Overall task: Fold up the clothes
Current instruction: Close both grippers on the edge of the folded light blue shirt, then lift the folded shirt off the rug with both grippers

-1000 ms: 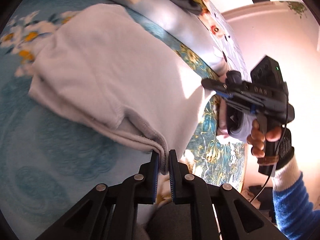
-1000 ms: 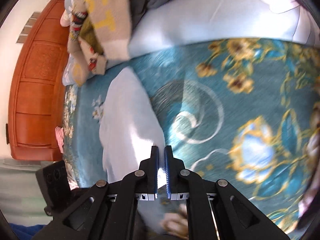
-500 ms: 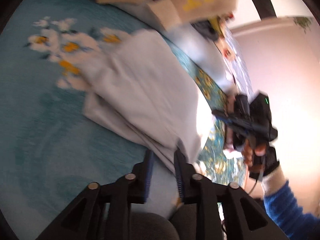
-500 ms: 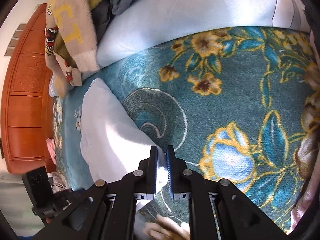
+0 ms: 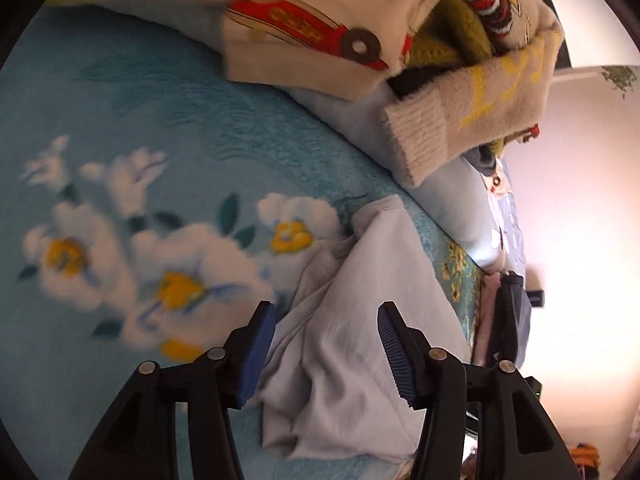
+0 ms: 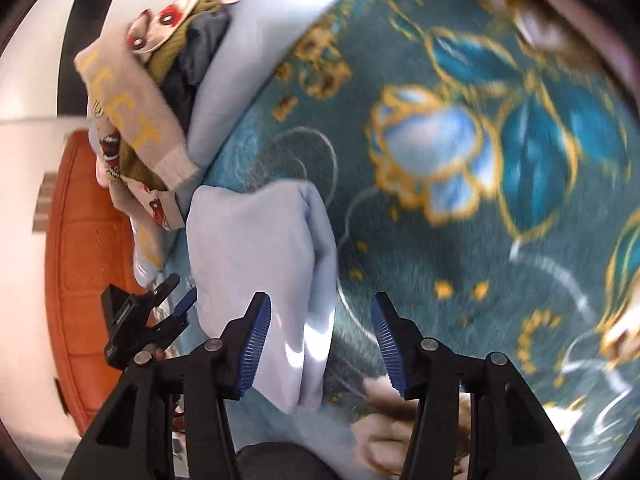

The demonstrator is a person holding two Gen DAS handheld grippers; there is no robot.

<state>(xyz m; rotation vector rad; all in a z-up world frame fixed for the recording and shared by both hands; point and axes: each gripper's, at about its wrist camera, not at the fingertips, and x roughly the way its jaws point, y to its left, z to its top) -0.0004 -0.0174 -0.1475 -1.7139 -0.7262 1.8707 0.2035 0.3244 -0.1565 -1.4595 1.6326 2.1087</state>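
Observation:
A pale blue-grey garment (image 5: 352, 344) lies folded into a compact bundle on the floral bedspread; it also shows in the right wrist view (image 6: 264, 264). My left gripper (image 5: 326, 356) is open and empty, its jaws wide apart just above the near end of the bundle. My right gripper (image 6: 318, 348) is open and empty too, jaws wide apart over the bundle's near right edge. The left gripper (image 6: 136, 320) shows in the right wrist view, at the bundle's left side.
A heap of unfolded clothes (image 5: 404, 44), cream knit with yellow letters and a red car print, sits on a light blue pillow (image 5: 452, 204) beyond the bundle. An orange wooden headboard (image 6: 84, 248) stands at the bed's end. The teal floral bedspread (image 6: 500, 184) spreads right.
Both grippers were shut on the garment's edges a second ago. Both have opened wide and let it go, and the garment now lies as a smaller folded bundle.

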